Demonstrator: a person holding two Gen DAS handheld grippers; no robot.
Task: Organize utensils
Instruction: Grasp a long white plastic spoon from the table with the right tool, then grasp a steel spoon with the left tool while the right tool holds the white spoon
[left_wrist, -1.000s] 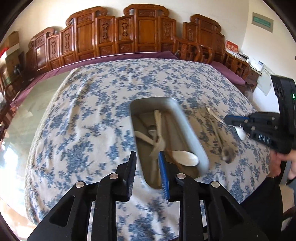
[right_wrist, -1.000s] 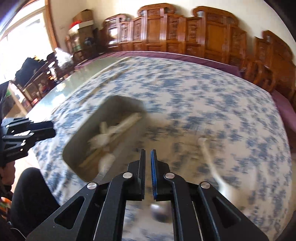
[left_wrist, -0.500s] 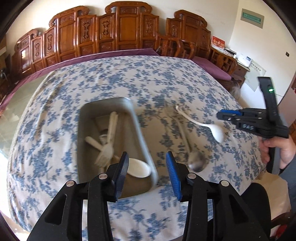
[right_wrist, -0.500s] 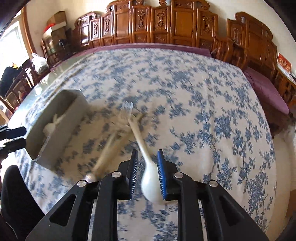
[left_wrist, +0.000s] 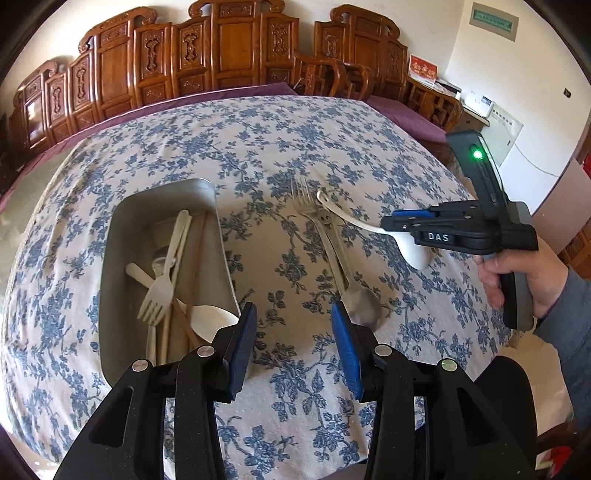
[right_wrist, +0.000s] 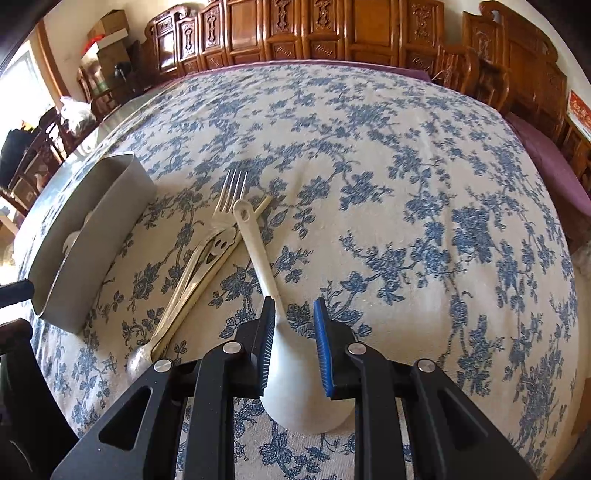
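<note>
Nearest, in the right wrist view, the right gripper (right_wrist: 293, 347) is seen with its jaws spread on either side of the white ladle spoon (right_wrist: 295, 384), straddling the bowl end; the left pad looks to be against the spoon while a gap remains at the right one, so no firm pinch is shown. The spoon's handle is laid away from the gripper, its holed tip lying over the metal fork (right_wrist: 225, 206). Just left of it, a metal spoon (right_wrist: 142, 360) with a smiling face cut into its handle is set beside the fork on the blue-flowered tablecloth (right_wrist: 406, 184).

In the left wrist view, the left gripper (left_wrist: 293, 347) is held spread wide above the cloth with nothing between its jaws. Just to its left, the metal tray (left_wrist: 110, 258) is seen holding pale forks, spoons and chopsticks. Farther back, carved wooden chairs (left_wrist: 229, 48) are ranged along the wall.
</note>
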